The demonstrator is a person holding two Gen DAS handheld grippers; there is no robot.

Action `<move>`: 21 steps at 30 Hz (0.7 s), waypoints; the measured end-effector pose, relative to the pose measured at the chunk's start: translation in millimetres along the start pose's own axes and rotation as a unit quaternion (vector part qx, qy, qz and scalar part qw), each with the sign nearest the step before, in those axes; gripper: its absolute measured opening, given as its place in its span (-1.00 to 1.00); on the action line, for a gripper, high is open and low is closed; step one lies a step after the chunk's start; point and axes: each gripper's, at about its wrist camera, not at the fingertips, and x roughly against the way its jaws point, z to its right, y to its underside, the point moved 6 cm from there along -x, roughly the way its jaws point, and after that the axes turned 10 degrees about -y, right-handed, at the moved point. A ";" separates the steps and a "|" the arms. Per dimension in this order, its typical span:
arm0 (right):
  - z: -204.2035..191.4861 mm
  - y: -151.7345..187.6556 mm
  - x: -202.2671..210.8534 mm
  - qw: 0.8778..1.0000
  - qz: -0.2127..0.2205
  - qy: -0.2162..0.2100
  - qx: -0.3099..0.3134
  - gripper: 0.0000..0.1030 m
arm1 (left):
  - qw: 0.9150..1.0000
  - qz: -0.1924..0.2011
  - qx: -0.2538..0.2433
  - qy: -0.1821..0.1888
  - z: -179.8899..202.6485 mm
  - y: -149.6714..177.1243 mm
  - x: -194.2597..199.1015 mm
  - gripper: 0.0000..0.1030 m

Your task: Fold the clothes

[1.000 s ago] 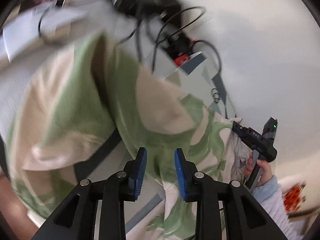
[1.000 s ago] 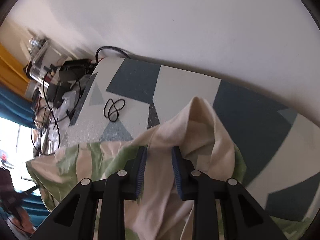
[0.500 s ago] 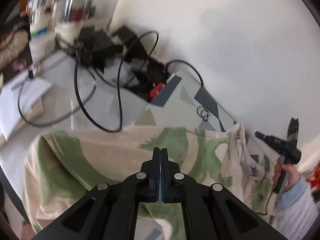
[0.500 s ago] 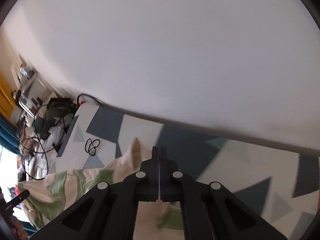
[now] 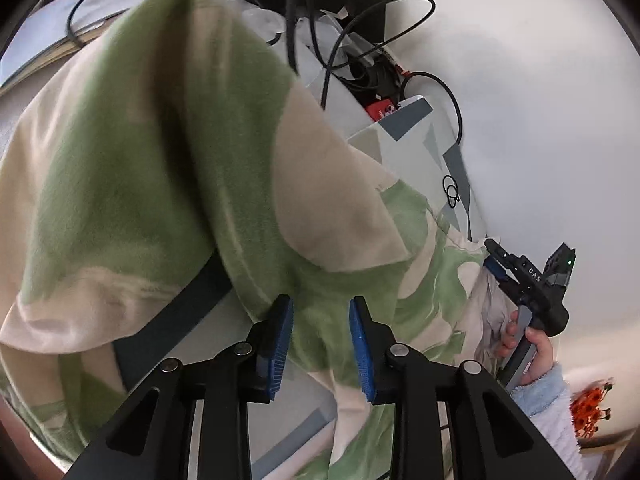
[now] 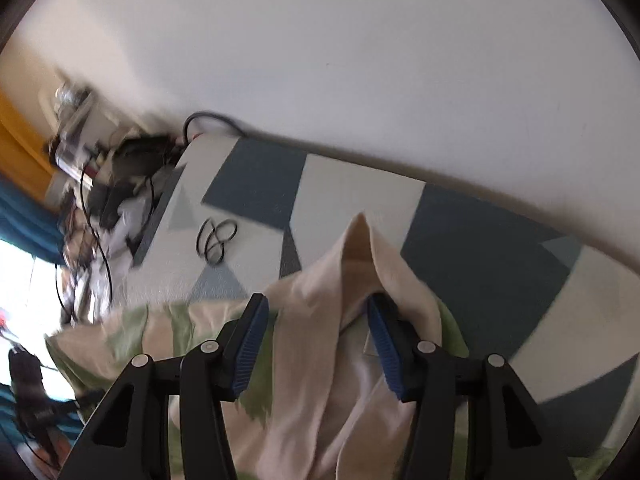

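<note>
Here, garment (image 5: pixel 160 168): a soft cream fabric with broad green blotches, bunched and blurred at the left of the left wrist view, where one big fold rises toward the camera; it lies over the patterned surface and runs on under both grippers.
Fabric look: fleecy on the green patches, plain cream on the inner side (the right wrist view shows mostly that cream side, with green at the edges).
Left gripper (image 5: pixel 321 338): jaws parted to a middling gap, blue pads either side of a green stretch of the cloth; whether the pads touch it cannot be told.
Patterned surface (image 5: pixel 416 136): white, grey and dark blue triangles and blocks, set against a white wall (image 5: pixel 540 100); whether it is a bed or a table cannot be told.
Cables (image 5: pixel 360 20): black leads and dark boxes piled at the far end of the surface.
Hair ties (image 6: pixel 218 240): thin black loops lying on a pale patch, apart from the cloth.
Right gripper (image 6: pixel 314 338): jaws wide, a raised cream ridge (image 6: pixel 360 248) of the garment standing between the pads, its peak pointing at the wall.
</note>
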 end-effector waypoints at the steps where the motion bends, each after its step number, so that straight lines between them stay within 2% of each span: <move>1: -2.8 -0.8 -1.5 1.000 0.001 0.001 0.005 0.04 | 1.000 0.005 -0.003 0.001 4.1 0.3 -1.1 -0.45; 2: -7.5 -0.9 -4.2 1.000 -0.002 0.001 0.013 -0.30 | 1.000 0.011 -0.006 0.002 7.1 0.6 -0.8 -0.47; 3: -10.2 -0.4 -7.0 1.000 -0.008 0.002 0.018 -0.95 | 1.000 0.020 -0.008 0.005 9.3 -0.5 0.3 -0.48; 4: -12.5 0.1 -9.7 1.000 -0.015 0.003 0.022 -0.96 | 0.999 0.038 -0.014 0.003 12.6 -1.6 2.3 -0.82; 5: -13.3 -0.3 -5.6 1.000 -0.007 0.008 0.026 -0.96 | 0.998 0.052 -0.024 -0.007 15.6 -3.5 4.8 -1.00; 10: 1.6 -8.2 42.5 0.996 0.059 0.053 0.025 -0.98 | 0.990 0.114 -0.072 -0.038 38.1 -14.3 24.2 -1.00; 13: 20.3 -11.2 79.7 0.991 0.094 0.088 0.020 -0.99 | 0.987 0.128 -0.090 -0.041 55.5 -21.9 26.9 -1.00; 15: 36.7 -12.5 101.9 0.988 0.112 0.107 0.006 -1.00 | 0.987 0.125 -0.094 -0.039 68.3 -26.1 21.3 -1.00; 17: 56.4 -13.3 122.2 0.983 0.124 0.133 -0.008 -1.00 | 0.990 0.095 -0.100 -0.029 80.4 -27.1 7.9 -1.00; 19: 70.0 -9.6 126.7 0.987 0.101 0.127 -0.021 -0.98 | 0.993 0.050 -0.106 -0.031 90.5 -22.6 -6.2 -1.00; 21: 59.9 -3.3 122.8 0.991 0.075 0.114 0.001 -0.96 | 0.993 0.020 -0.111 -0.030 93.8 -13.1 -14.5 -0.98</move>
